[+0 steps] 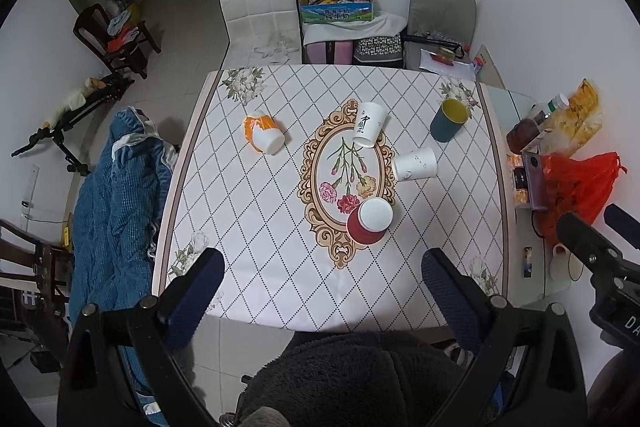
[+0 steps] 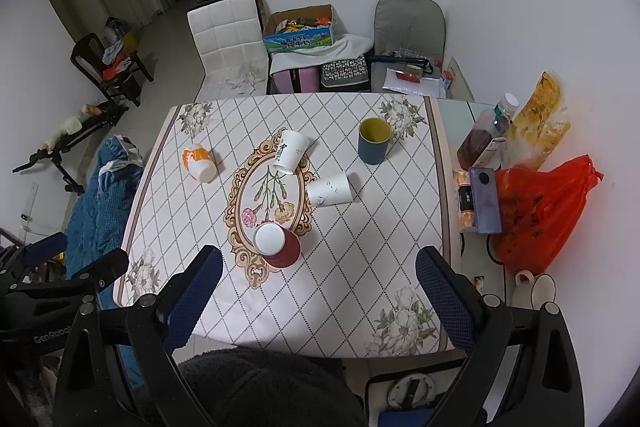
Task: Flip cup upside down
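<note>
Several cups stand on the patterned table (image 1: 280, 259). A dark blue cup with a yellow inside (image 1: 449, 120) (image 2: 374, 140) stands upright, mouth up, at the far right. A red cup (image 1: 370, 223) (image 2: 277, 243), an orange-and-white cup (image 1: 264, 135) (image 2: 199, 163), a white cup with black writing (image 1: 369, 125) (image 2: 290, 151) and a plain white cup (image 1: 415, 164) (image 2: 330, 189) stand bottom up. My left gripper (image 1: 322, 281) and my right gripper (image 2: 318, 277) are both open and empty, held above the table's near edge.
A side table at the right holds a red plastic bag (image 2: 540, 211), a phone (image 2: 484, 201), bottles and a yellow bag (image 2: 536, 123). A white chair (image 1: 260, 11), a cardboard box (image 1: 338, 1) and a grey chair (image 1: 440, 15) stand behind the table. A blue quilt (image 1: 116, 195) lies at the left.
</note>
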Demonstrator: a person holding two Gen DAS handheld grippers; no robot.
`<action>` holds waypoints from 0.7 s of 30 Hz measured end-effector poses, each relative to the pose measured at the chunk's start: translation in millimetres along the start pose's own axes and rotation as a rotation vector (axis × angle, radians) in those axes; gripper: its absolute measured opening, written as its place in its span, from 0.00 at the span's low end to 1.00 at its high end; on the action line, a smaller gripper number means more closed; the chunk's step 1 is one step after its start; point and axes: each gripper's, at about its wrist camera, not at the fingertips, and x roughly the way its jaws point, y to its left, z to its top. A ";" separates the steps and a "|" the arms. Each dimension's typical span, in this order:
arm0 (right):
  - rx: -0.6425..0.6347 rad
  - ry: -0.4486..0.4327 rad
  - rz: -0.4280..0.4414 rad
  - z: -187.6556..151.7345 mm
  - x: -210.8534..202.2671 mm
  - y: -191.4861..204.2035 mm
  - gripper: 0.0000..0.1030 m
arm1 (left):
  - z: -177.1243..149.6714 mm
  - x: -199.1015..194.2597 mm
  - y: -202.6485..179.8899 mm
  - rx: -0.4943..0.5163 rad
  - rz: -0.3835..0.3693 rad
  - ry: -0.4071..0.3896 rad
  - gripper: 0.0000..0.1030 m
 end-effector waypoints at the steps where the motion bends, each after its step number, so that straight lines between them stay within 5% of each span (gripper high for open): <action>1: 0.001 0.001 -0.001 -1.0 -0.1 -0.2 0.96 | 0.1 -0.1 0.0 -0.001 0.000 -0.001 0.98; 21: 0.022 0.012 0.006 -6.5 -2.9 -0.6 0.96 | -7.4 -10.8 1.9 0.028 0.008 -0.024 0.98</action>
